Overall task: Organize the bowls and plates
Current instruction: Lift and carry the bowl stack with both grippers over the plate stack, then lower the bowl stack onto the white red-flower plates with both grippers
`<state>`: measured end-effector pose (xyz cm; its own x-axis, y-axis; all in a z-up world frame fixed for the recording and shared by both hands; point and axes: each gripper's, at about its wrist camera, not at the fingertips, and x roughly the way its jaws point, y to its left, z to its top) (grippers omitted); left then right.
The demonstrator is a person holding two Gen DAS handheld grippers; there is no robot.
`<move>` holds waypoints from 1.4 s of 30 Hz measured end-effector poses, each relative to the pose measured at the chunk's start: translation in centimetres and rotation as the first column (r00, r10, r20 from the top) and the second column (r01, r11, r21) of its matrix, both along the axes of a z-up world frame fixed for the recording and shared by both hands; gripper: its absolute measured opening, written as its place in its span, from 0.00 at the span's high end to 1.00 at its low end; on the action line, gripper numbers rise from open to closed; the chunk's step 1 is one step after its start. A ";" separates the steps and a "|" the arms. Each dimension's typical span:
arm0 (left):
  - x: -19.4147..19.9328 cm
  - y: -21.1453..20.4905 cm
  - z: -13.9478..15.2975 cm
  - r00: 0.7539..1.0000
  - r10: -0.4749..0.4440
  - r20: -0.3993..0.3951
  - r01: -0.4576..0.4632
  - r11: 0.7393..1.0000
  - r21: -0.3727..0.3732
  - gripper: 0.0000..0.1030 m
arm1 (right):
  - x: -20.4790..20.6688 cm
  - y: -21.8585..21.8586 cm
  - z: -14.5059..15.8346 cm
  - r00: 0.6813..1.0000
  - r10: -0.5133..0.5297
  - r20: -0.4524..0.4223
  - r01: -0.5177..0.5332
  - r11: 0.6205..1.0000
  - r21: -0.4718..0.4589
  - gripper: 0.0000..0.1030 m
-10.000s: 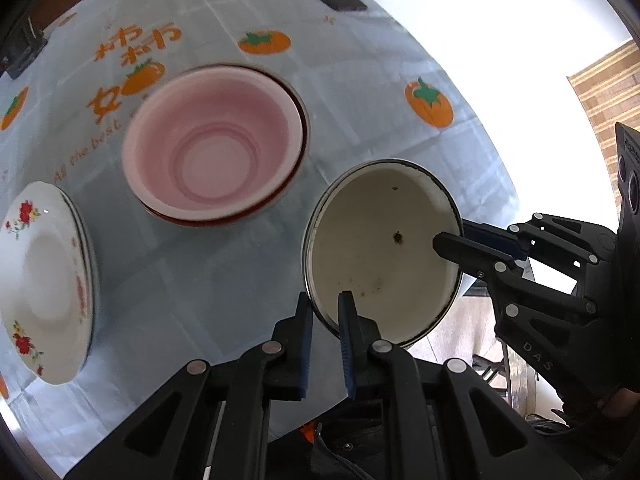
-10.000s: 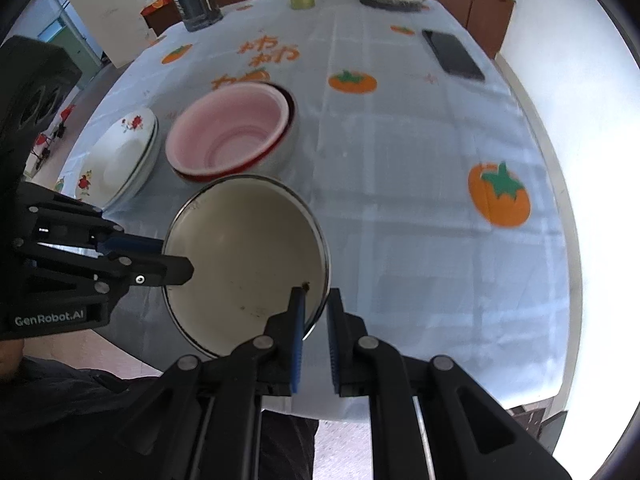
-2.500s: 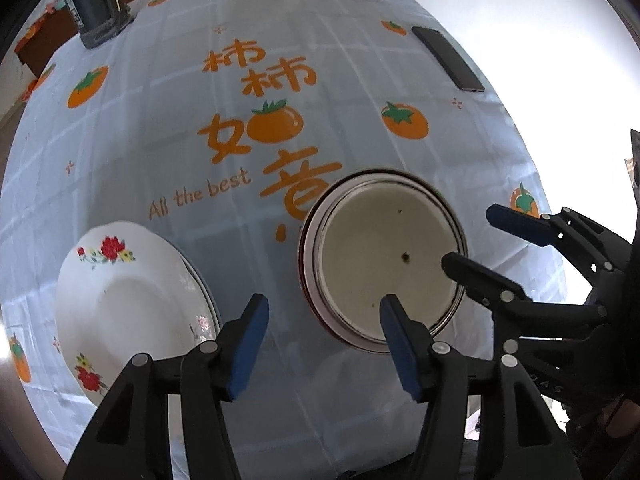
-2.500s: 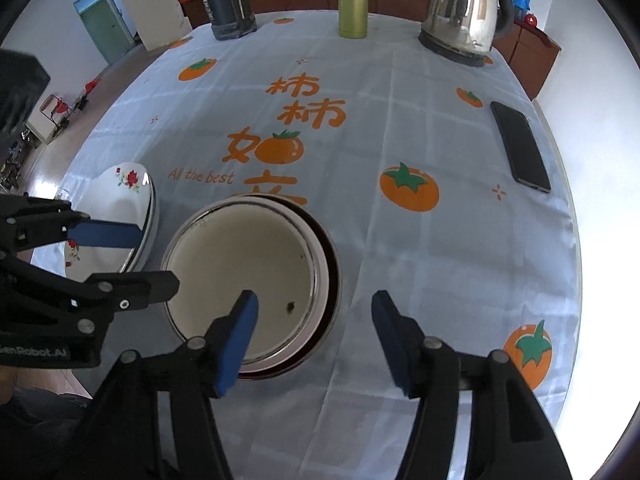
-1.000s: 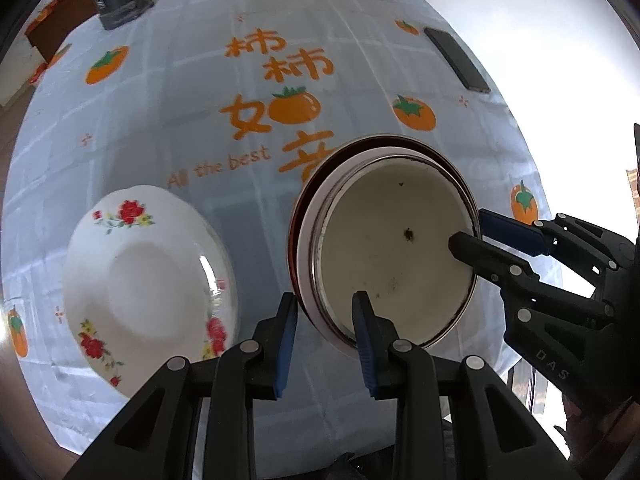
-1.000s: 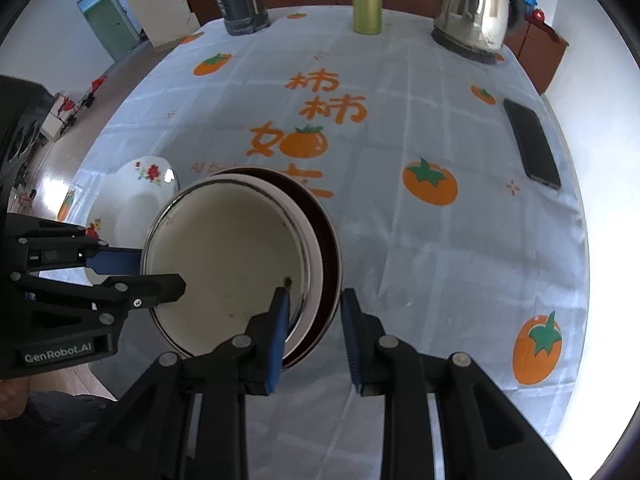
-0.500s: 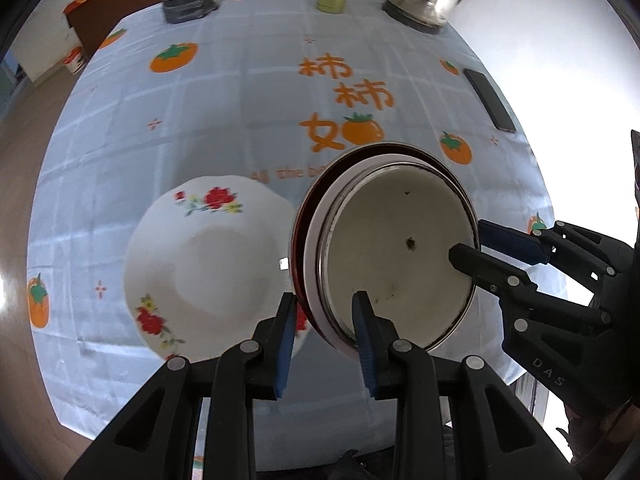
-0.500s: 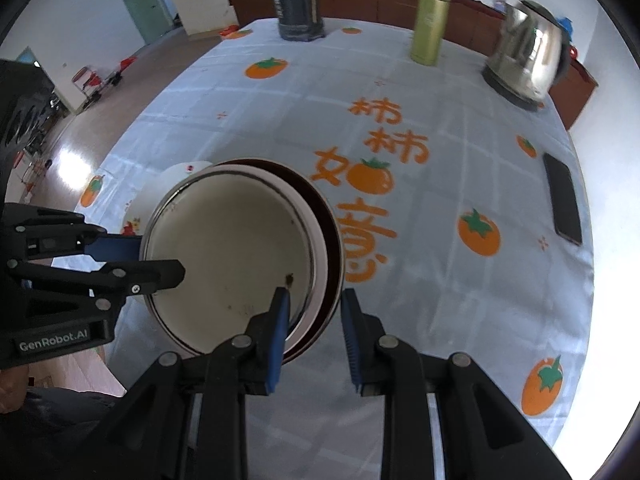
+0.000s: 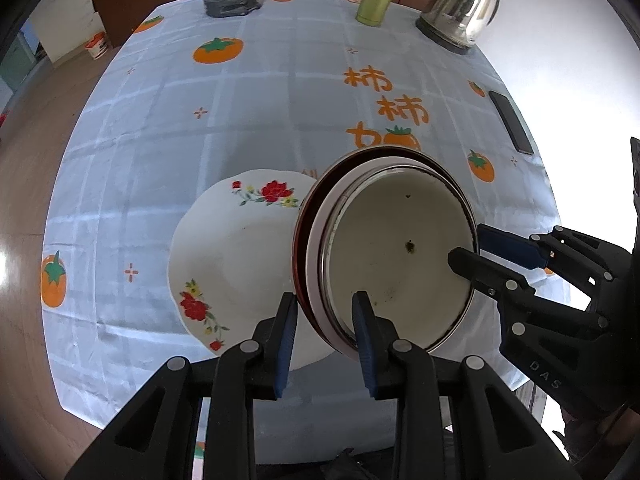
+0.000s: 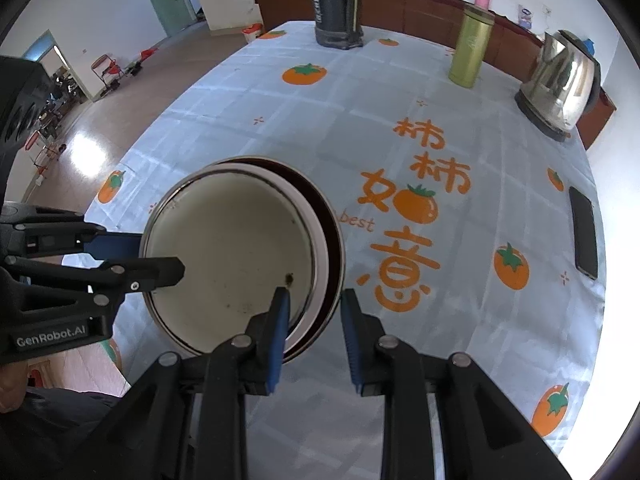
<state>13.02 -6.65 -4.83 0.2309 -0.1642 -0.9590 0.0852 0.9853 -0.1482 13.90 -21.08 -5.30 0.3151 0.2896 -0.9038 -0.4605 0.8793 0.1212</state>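
The tabletop (image 9: 260,128), under a persimmon-print cloth, carries a floral plate (image 9: 236,264). Above the plate's right side hangs a stack of 3 nested bowls (image 9: 400,256). The left hand-held gripper (image 9: 325,334) and right hand-held gripper (image 10: 313,330) each pinch the stack's rim on opposite sides.

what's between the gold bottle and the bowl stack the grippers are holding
Only bare tablecloth with its orange printed characters and persimmons; no object lies between the gold bottle and the bowl stack. The right wrist view shows it best.
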 end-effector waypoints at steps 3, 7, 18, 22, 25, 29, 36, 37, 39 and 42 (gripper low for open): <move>0.0 0.6 -0.1 1.000 0.012 -0.002 -0.012 1.000 0.001 0.70 | 0.0 0.6 -0.1 1.000 0.009 -0.002 -0.009 1.000 0.003 0.75; -0.2 1.5 -0.3 0.999 0.034 -0.007 -0.034 0.999 0.002 0.70 | 0.1 1.4 -0.3 1.000 0.026 -0.007 -0.026 1.000 0.004 0.75; -0.5 4.0 -0.6 0.997 0.081 -0.014 -0.081 0.997 0.002 0.70 | 0.4 4.0 -0.9 0.997 0.072 -0.019 -0.072 0.997 0.003 0.75; -0.4 4.9 -1.0 0.995 0.100 -0.022 -0.100 0.995 -0.001 0.70 | 0.5 4.8 -1.3 0.996 0.084 -0.027 -0.084 0.996 0.002 0.75; -0.4 5.6 -1.5 0.993 0.115 -0.037 -0.115 0.993 -0.006 0.70 | 0.6 5.4 -1.8 0.995 0.095 -0.039 -0.094 0.996 0.004 0.75; -0.5 6.3 -2.0 0.991 0.123 -0.047 -0.123 0.992 0.002 0.70 | 0.7 6.3 -2.4 0.993 0.111 -0.050 -0.112 0.994 -0.006 0.75; -0.5 6.9 -2.6 0.989 0.134 -0.064 -0.134 0.991 -0.003 0.70 | 0.8 7.2 -2.9 0.991 0.122 -0.056 -0.123 0.992 -0.013 0.75; -0.5 6.9 -2.7 0.989 0.134 -0.065 -0.135 0.991 -0.004 0.70 | 0.9 7.3 -2.9 0.991 0.123 -0.056 -0.124 0.992 -0.016 0.75; -0.4 6.9 -2.8 0.989 0.133 -0.068 -0.134 0.991 -0.005 0.70 | 0.9 7.5 -2.9 0.991 0.125 -0.056 -0.126 0.992 -0.021 0.75; -0.4 6.9 -2.9 0.989 0.132 -0.071 -0.133 0.991 -0.007 0.70 | 1.0 7.5 -3.0 0.990 0.126 -0.058 -0.128 0.991 -0.025 0.75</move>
<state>12.66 0.29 -7.75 0.1836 -0.1484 -0.9717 -0.0571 0.9853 -0.1612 14.89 -13.56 -8.31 0.2257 0.2974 -0.9277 -0.5617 0.8178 0.1255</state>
